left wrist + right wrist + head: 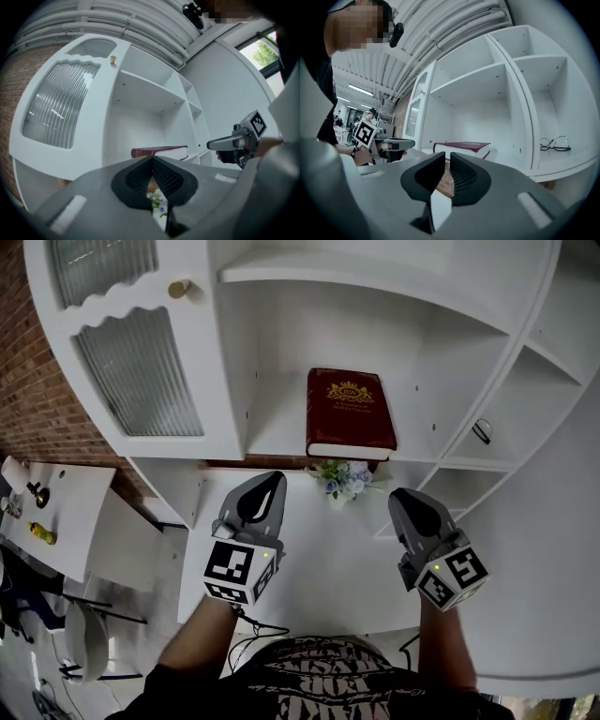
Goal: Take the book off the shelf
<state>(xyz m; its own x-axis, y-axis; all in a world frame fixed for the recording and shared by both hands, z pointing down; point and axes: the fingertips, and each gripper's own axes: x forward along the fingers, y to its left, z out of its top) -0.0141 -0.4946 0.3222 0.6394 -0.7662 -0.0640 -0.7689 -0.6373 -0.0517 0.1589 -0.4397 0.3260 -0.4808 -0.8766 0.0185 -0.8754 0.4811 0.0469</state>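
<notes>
Held level in the lower frame, the left gripper (270, 478) is closed and empty and the right gripper (406, 495) barely parted, both facing a dark red hardcover book (350, 418) with illegible gold lettering.

Book (350, 413) flat in middle compartment of shelf (281, 437); glazed door (141, 371) left, eyeglasses (482, 430) in compartment right; flowers (343, 478) just before book; left gripper (261, 491), right gripper (411, 502) before shelf.

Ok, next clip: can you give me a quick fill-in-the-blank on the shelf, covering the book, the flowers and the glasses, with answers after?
1. The red book lies ____ on its shelf, not standing upright.
2. The flowers sit on the level ____ the book.
3. The glasses rest in the compartment to the book's ____.

Missing words: flat; below; right.
</notes>
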